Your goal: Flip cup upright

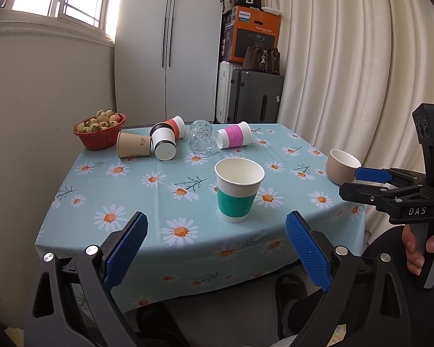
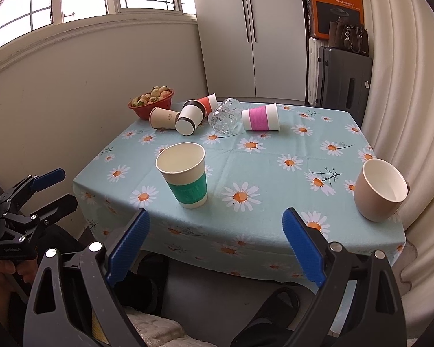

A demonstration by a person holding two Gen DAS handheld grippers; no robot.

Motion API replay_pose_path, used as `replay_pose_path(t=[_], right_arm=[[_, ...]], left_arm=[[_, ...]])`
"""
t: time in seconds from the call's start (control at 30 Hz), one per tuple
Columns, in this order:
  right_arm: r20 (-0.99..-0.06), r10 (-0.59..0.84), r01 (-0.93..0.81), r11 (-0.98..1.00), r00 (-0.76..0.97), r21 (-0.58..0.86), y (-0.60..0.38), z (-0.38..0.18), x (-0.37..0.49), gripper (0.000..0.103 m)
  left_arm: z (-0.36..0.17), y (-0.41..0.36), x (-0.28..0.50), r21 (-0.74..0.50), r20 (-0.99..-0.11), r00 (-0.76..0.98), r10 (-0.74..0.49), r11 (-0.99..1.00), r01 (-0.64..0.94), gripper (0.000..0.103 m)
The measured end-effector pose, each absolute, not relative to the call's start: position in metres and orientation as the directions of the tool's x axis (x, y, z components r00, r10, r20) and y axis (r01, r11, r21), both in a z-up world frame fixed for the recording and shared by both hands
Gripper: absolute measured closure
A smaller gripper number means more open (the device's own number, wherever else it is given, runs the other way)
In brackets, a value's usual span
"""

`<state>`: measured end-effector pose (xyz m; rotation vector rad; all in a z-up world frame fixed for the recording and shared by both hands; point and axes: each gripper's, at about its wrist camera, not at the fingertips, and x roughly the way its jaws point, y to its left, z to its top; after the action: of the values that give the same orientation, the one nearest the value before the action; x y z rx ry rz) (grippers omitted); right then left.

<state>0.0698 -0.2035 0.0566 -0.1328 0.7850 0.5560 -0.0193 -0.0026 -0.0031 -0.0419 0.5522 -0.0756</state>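
Observation:
A paper cup with a green band (image 1: 237, 189) (image 2: 185, 177) stands upright near the table's front. A beige ceramic cup (image 1: 341, 170) (image 2: 380, 189) stands upright at the right edge. At the back lie several cups on their sides: a brown paper cup (image 1: 133, 144) (image 2: 162, 118), a black-banded white cup (image 1: 163, 141) (image 2: 189, 118), a red-banded cup (image 1: 178, 125) (image 2: 208, 101), a clear glass (image 1: 200, 137) (image 2: 225, 115) and a pink-banded cup (image 1: 233, 138) (image 2: 260, 118). My left gripper (image 1: 217, 248) (image 2: 47, 188) and right gripper (image 2: 217, 244) (image 1: 361, 182) are open and empty, in front of the table.
A red bowl of strawberries (image 1: 99, 130) (image 2: 151, 102) sits at the back left corner. The daisy tablecloth (image 1: 147, 196) (image 2: 275, 173) hangs over the front edge. A wall is at the left, a curtain (image 1: 347, 72) at the right, suitcases (image 1: 254, 95) behind.

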Motion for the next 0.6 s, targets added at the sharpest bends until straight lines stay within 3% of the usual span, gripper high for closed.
replay_pose_path(t=[0.6], right_arm=[[-0.706,0.411,-0.524,0.849,0.576,0.067,-0.2015,0.0559,0.0687,0.01]], left_arm=[[-0.0027,-0.0033,-0.0201,-0.067,-0.529,0.845,-0.084,0.996,0.057,0.009]])
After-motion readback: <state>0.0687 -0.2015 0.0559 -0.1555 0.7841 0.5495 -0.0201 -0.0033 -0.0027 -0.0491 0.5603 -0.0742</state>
